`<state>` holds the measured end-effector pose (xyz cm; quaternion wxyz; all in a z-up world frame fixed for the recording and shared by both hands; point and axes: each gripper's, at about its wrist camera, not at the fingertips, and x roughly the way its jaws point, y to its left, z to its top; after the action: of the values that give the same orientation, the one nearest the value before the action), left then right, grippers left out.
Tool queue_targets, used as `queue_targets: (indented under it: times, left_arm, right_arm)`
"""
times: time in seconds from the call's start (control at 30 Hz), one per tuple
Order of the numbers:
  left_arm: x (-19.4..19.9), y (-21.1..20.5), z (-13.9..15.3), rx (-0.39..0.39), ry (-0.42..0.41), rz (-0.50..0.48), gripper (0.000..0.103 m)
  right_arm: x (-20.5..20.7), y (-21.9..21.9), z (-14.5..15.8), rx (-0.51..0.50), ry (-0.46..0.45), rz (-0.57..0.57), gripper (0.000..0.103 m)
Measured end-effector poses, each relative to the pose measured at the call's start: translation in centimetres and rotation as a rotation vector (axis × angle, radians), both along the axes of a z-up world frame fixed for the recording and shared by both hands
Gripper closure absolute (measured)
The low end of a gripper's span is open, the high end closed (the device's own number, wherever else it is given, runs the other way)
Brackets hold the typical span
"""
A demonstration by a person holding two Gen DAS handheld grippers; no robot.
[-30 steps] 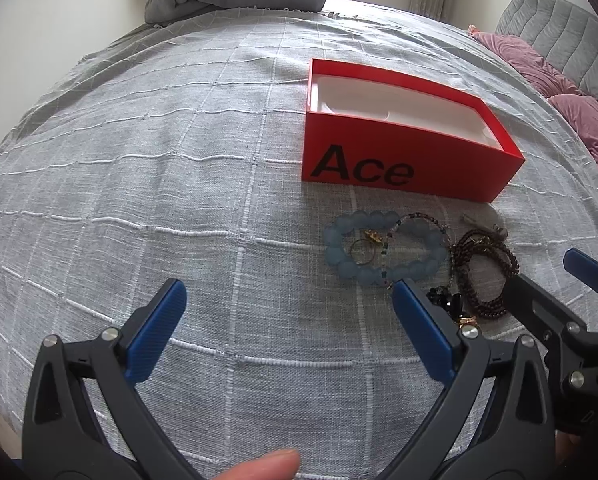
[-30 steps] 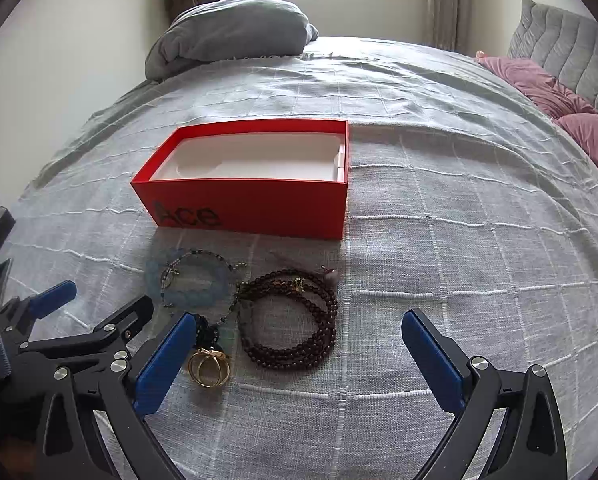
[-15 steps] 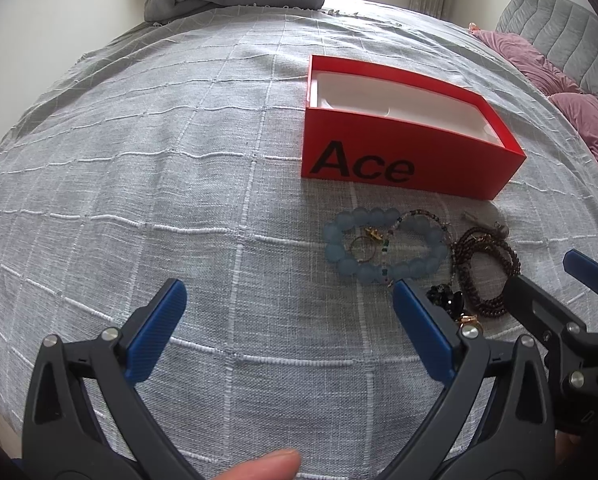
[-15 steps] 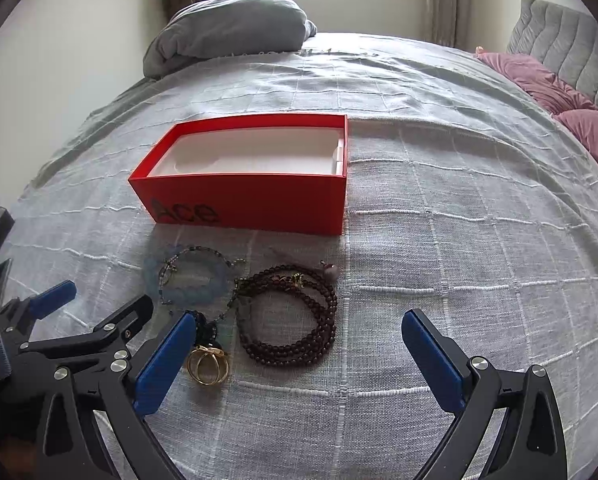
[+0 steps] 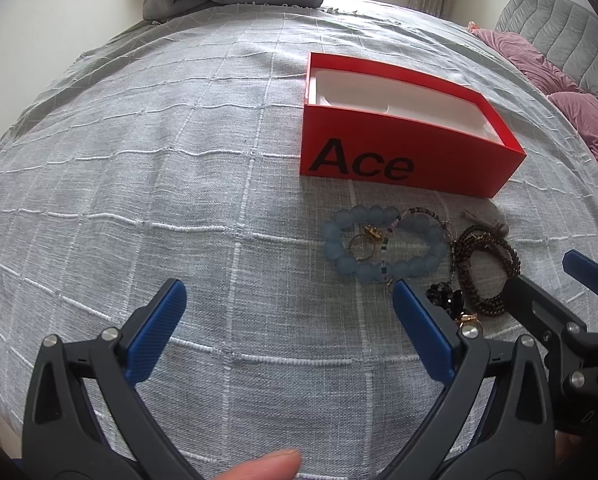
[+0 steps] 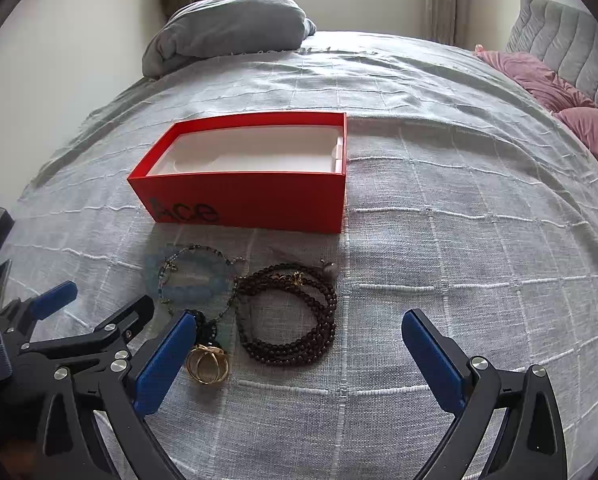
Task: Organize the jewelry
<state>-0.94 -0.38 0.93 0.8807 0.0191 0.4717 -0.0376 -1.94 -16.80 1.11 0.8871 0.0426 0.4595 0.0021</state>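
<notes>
Right wrist view: both claws [image 6: 295, 354] gape above jewelry [image 6: 287, 316].

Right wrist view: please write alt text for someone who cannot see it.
Open right gripper hovers over a grey bedspread, just short of a dark bead strand, gold rings and a pale blue bracelet. Behind them sits an open red box, nothing visible inside. The open left gripper shows at lower left.

On the bed [image 6: 439, 208], a dark bead necklace [image 6: 291, 316], gold rings [image 6: 207, 365] and what looks like a pale blue bracelet [image 6: 187, 280] lie before the red box [image 6: 255, 196].
</notes>
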Motion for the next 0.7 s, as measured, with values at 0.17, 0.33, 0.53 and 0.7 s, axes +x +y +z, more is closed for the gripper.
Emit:
queue_targets:
  times: [0.17, 0.33, 0.53, 0.7]
  left_arm:
    - [0.0, 0.0, -0.2, 0.0, 0.002, -0.001, 0.001]
    - [0.0, 0.0, -0.1, -0.001, 0.003, -0.001, 0.001]
    - [0.2, -0.2, 0.2, -0.008, -0.003, -0.03, 0.001]
    - [1.1, 1.3, 1.8, -0.047, -0.036, -0.011, 0.001]
  right_arm:
    - [0.1, 0.0, -0.1, 0.006, 0.02, -0.002, 0.0]
    - [0.1, 0.0, -0.1, 0.011, 0.032, -0.003, 0.0]
    - [0.2, -0.1, 0.1, 0.013, 0.018, 0.005, 0.0]
    - [0.7, -2.5, 1.4, 0.084, -0.014, -0.033, 0.0]
